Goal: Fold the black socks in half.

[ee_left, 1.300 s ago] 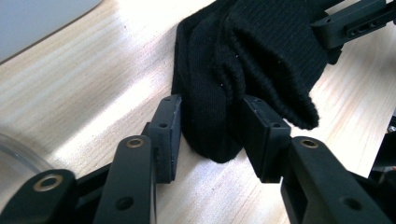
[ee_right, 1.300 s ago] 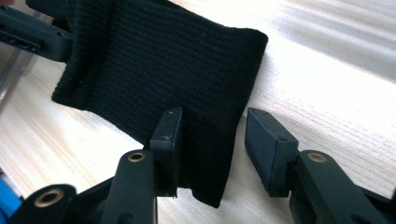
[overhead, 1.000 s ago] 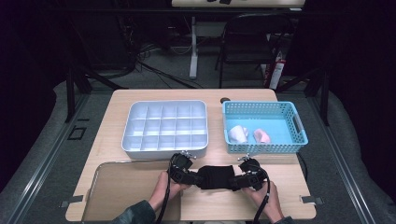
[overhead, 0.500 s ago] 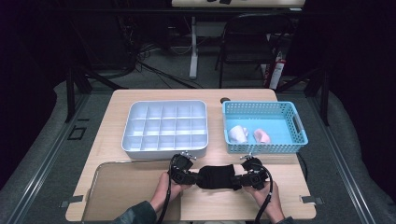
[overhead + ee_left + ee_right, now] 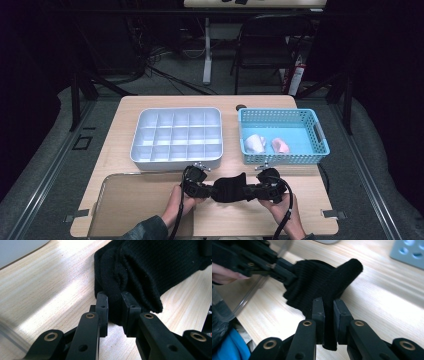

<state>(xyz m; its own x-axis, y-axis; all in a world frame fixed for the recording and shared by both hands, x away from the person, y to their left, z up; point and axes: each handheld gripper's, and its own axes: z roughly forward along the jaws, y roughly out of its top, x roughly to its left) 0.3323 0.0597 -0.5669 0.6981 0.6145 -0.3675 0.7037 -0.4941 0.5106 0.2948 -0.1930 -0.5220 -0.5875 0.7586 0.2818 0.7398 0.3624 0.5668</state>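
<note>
A black knitted sock (image 5: pixel 229 189) lies stretched between my two grippers near the table's front edge. My left gripper (image 5: pixel 211 190) holds its left end. In the left gripper view its jaws (image 5: pixel 114 300) pinch a fold of the sock (image 5: pixel 150 267) just over the wood. My right gripper (image 5: pixel 248 190) holds the other end. In the right gripper view its jaws (image 5: pixel 326 305) clamp the sock (image 5: pixel 319 277), with the left gripper (image 5: pixel 284 271) gripping the far end. Both pairs of jaws have just been closing with the sock between them.
A white compartment tray (image 5: pixel 175 135) stands behind my left hand. At the back right is a blue basket (image 5: pixel 320 135) holding a white item (image 5: pixel 254 143) and a pink item (image 5: pixel 280 145). A clear tray (image 5: pixel 135 200) lies at the front left.
Both grippers have closed onto the sock's ends. The right hand has lifted its end slightly off the table. The left hand has kept still.
</note>
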